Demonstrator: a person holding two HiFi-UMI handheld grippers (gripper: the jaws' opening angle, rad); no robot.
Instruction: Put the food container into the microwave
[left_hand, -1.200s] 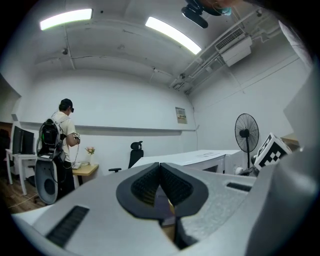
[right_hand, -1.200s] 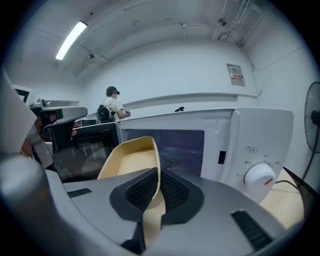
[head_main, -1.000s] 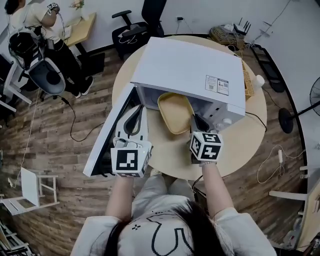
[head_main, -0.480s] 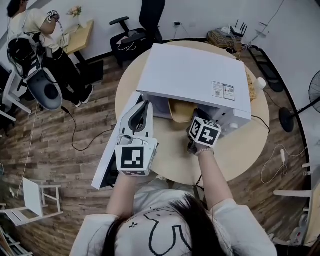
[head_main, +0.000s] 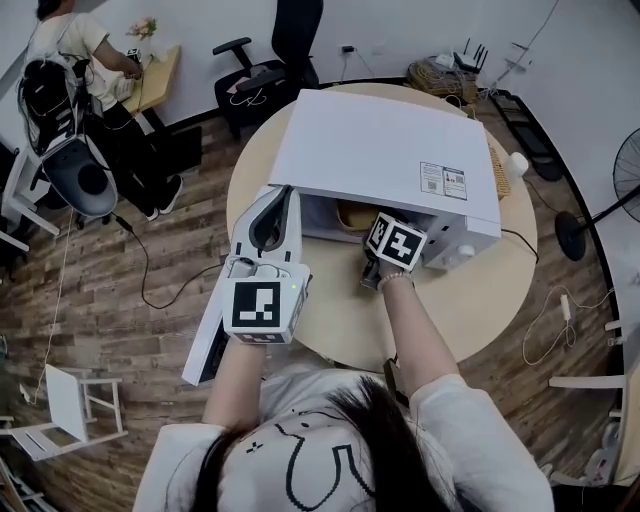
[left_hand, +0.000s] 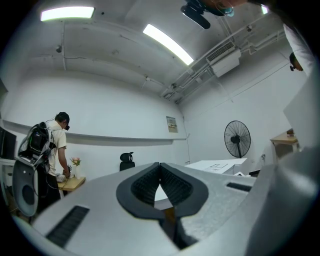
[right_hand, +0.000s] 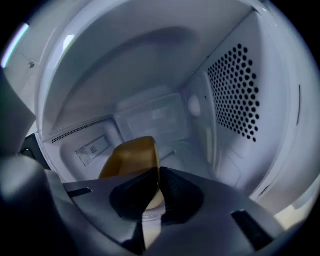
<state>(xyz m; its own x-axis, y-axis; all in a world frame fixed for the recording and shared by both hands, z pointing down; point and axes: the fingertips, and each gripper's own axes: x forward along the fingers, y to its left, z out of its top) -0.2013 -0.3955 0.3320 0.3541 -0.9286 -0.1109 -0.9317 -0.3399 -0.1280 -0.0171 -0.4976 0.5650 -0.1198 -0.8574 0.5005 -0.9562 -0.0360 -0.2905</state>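
The white microwave stands on a round wooden table, its door swung open to the left. In the right gripper view, my right gripper reaches into the cavity and is shut on the near rim of the yellow food container, which tilts above the cavity floor. From the head view only an edge of the container shows under the microwave's top, just beyond the right gripper's marker cube. My left gripper is shut and empty, held over the open door.
A wicker basket lies on the table behind the microwave. A black office chair stands beyond the table. A person works at a desk at the far left. A floor fan is at the right and a white stool at the lower left.
My right gripper has pushed forward, carrying the yellow container from the microwave's mouth deep into the cavity. The left gripper stayed shut near the door, shifting only slightly.
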